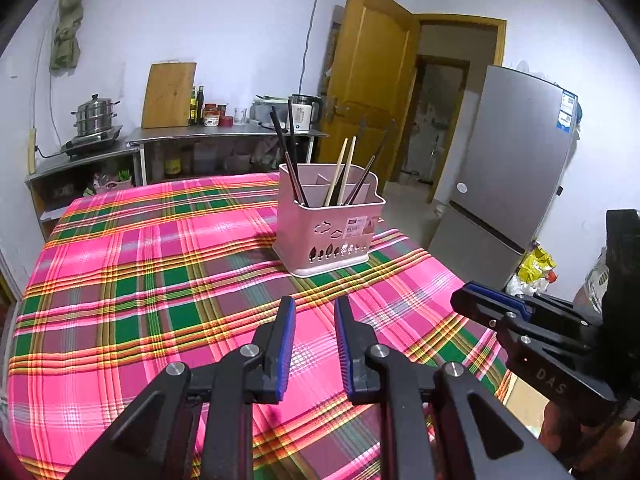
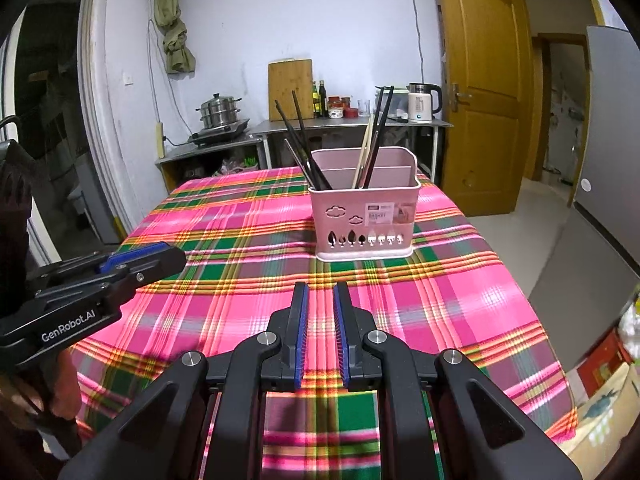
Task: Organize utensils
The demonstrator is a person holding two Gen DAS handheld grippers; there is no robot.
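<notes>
A pink utensil holder (image 1: 326,232) stands on the plaid tablecloth, also in the right wrist view (image 2: 365,220). Dark chopsticks (image 1: 288,160) lean in its left compartment and pale and dark chopsticks (image 1: 344,172) in its right; the right wrist view shows both groups (image 2: 306,152) (image 2: 374,144). My left gripper (image 1: 315,304) is open and empty, low over the cloth in front of the holder. My right gripper (image 2: 321,290) is open with a narrow gap, empty, in front of the holder. Each gripper shows from the side in the other's view (image 1: 472,300) (image 2: 168,256).
The plaid-covered table (image 1: 140,280) ends at the right, with floor beyond. A grey fridge (image 1: 512,168) stands right. A steel counter (image 2: 340,126) at the back carries a kettle (image 2: 422,106), bottles, a cutting board and a steamer pot (image 2: 218,112). A wooden door (image 2: 488,92) is open.
</notes>
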